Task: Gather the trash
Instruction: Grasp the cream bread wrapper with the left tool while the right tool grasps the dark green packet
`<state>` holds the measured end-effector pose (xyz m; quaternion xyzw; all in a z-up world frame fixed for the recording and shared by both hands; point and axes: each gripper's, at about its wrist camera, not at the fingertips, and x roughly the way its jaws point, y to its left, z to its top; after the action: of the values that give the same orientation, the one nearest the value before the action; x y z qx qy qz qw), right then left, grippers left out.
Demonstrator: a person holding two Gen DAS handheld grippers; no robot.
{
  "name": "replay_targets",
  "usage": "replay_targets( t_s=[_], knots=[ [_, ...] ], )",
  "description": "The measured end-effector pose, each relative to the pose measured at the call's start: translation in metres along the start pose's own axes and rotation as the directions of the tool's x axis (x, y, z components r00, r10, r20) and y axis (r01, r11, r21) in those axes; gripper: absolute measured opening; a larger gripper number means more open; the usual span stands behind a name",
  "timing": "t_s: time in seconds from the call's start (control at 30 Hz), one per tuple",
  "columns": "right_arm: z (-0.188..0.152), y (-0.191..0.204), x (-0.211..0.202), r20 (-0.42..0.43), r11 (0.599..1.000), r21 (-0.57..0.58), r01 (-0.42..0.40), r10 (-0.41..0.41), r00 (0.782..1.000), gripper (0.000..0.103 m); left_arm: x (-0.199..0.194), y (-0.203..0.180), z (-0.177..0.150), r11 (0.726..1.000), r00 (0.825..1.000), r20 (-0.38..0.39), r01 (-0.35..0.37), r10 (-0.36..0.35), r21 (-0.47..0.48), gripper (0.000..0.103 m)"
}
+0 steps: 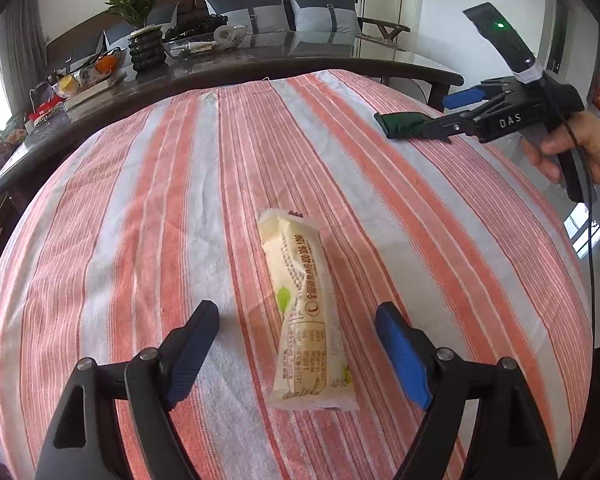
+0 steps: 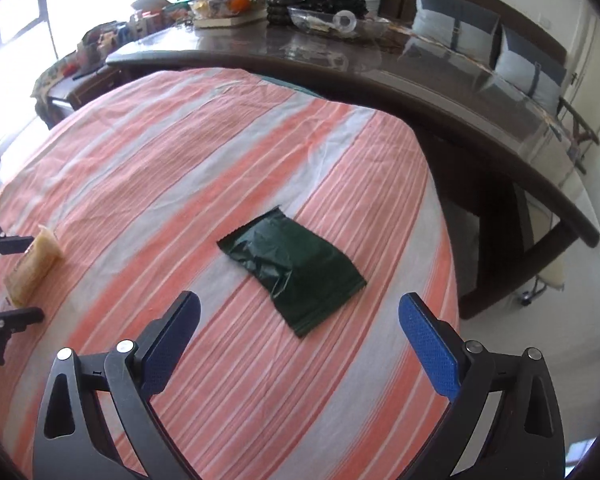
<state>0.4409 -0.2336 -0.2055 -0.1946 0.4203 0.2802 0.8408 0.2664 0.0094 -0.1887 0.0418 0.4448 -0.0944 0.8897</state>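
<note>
A cream-yellow snack wrapper (image 1: 304, 320) lies flat on the striped cloth (image 1: 160, 220). My left gripper (image 1: 296, 312) is open, and the wrapper's near half lies between its fingers without touching the pads. A dark green plastic bag (image 2: 292, 268) lies near the cloth's right side. My right gripper (image 2: 300, 300) is open just short of it, a finger on either side of the bag's near corner. The left wrist view shows the right gripper (image 1: 436, 114), held by a hand (image 1: 580, 152), at the green bag (image 1: 400, 124). At the left edge of the right wrist view are the wrapper (image 2: 32, 264) and the left gripper (image 2: 24, 278).
A long dark glossy table (image 1: 300, 60) runs just behind the cloth-covered surface, carrying a potted plant (image 1: 140, 32), fruit bowls and clutter. A sofa with grey cushions (image 1: 268, 12) stands beyond. The cloth drops off at the right edge (image 2: 440, 220) to the floor.
</note>
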Motion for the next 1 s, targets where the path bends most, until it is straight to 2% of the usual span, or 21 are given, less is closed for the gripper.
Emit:
replay_targets(
  t_s=[0.1,0.17,0.2,0.27,0.37,0.47,0.57,0.6,0.67,0.77,0.87,0.93,1.0],
  knots=[
    [0.012,0.003,0.025,-0.051,0.998,-0.061,-0.028,0.025,0.998,0.099,0.001,0.000,0.001,1.000,1.000,-0.001,0.005,-0.005,-0.003,0.085],
    [0.017,0.007,0.038,-0.077,0.994,-0.104,-0.032,0.024,0.997,0.092,0.001,0.001,0.001,1.000,1.000,-0.001,0.007,-0.007,-0.005,0.085],
    [0.016,0.008,0.041,-0.098,0.993,-0.112,-0.043,0.032,0.995,0.082,0.001,0.001,0.001,1.000,1.000,0.000,0.007,-0.007,-0.005,0.086],
    [0.015,0.005,0.035,-0.075,0.996,-0.077,-0.054,0.048,0.996,0.061,0.001,0.001,0.001,1.000,1.000,0.000,0.008,-0.008,-0.005,0.086],
    [0.005,0.006,0.022,-0.077,0.999,-0.005,-0.053,0.052,0.996,0.052,0.001,0.001,0.001,1.000,1.000,0.000,0.007,-0.007,-0.005,0.086],
    [-0.020,0.020,0.002,-0.082,0.994,0.107,-0.005,0.014,0.997,0.053,0.001,0.001,0.001,1.000,1.000,0.000,0.007,-0.007,-0.005,0.086],
    [-0.054,0.050,-0.020,-0.102,0.971,0.211,0.112,-0.092,0.990,0.054,0.001,0.001,0.001,1.000,1.000,0.000,0.007,-0.007,-0.005,0.086],
    [-0.065,0.063,-0.028,-0.096,0.965,0.230,0.123,-0.103,0.990,0.055,0.001,0.001,0.001,1.000,1.000,0.000,0.009,-0.009,-0.006,0.086],
    [-0.084,0.084,-0.042,-0.080,0.956,0.280,0.089,-0.070,0.994,0.055,-0.002,0.002,-0.002,1.000,1.000,0.000,0.017,-0.017,-0.006,0.085],
    [-0.106,0.107,-0.061,-0.063,0.940,0.342,0.006,0.016,0.998,0.065,-0.012,0.006,-0.013,0.999,0.999,-0.002,0.036,-0.036,0.019,0.085],
    [-0.118,0.111,-0.077,-0.055,0.918,0.383,-0.099,0.129,0.990,0.068,-0.023,0.013,-0.025,0.997,0.998,-0.010,0.063,-0.063,0.039,0.085],
    [-0.119,0.108,-0.086,-0.061,0.922,0.374,-0.101,0.133,0.989,0.073,-0.030,0.015,-0.029,0.996,0.997,-0.013,0.077,-0.077,0.046,0.085],
    [-0.114,0.107,-0.092,-0.067,0.948,0.307,-0.081,0.106,0.992,0.078,-0.034,0.015,-0.025,0.995,0.996,-0.005,0.084,-0.084,0.046,0.085]
  ],
)
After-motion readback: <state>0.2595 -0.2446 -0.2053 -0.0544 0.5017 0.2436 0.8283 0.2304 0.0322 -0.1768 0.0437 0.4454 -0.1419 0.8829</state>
